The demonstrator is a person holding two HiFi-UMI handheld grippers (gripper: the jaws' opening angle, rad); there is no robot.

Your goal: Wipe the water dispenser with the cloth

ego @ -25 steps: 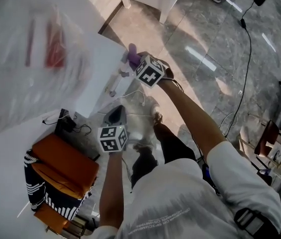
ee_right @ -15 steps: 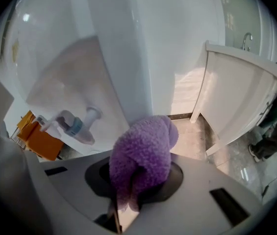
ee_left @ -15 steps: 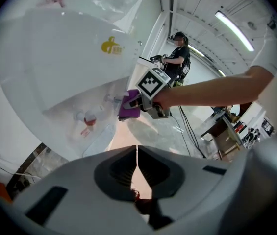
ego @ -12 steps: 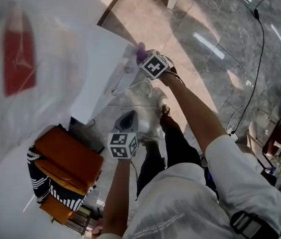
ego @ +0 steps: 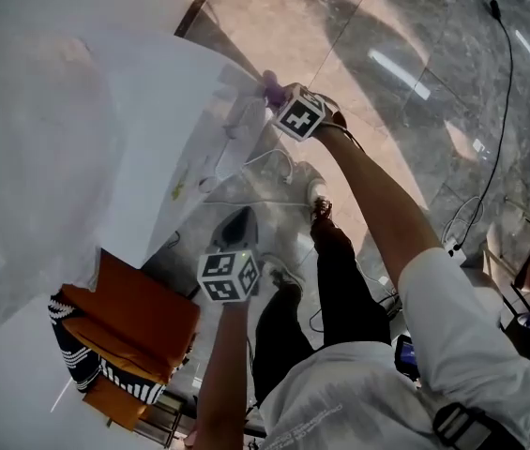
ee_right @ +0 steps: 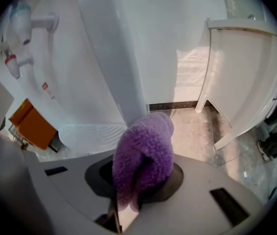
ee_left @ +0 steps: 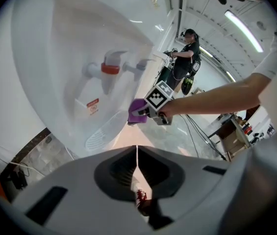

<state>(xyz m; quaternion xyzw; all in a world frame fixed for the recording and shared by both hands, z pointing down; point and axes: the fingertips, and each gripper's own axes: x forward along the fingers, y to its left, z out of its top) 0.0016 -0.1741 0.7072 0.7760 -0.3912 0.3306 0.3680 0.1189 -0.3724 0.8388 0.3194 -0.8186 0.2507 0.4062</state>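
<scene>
The white water dispenser [ego: 166, 111] fills the upper left of the head view. Its red tap [ee_left: 110, 69], a second tap [ee_left: 143, 65] and the ribbed drip tray [ee_left: 100, 134] show in the left gripper view. My right gripper [ego: 279, 97] is shut on a fluffy purple cloth [ee_right: 145, 153], and the cloth [ego: 269, 83] rests at the dispenser's front right edge, near the drip tray [ee_right: 91, 130]. My left gripper [ego: 236, 225] hangs lower, away from the dispenser, shut with nothing in it. The cloth [ee_left: 138, 111] hides the right fingertips.
An orange bag [ego: 143, 317] on a striped cloth stands by the dispenser's base, with cables [ego: 265, 162] on the marble floor. A white cabinet leg [ee_right: 204, 89] stands to the right of the dispenser. A person [ee_left: 185, 58] stands far behind.
The head view has swung, so the dispenser looms larger. The right gripper with the cloth stays at the dispenser's front edge; the left gripper stays low and shut.
</scene>
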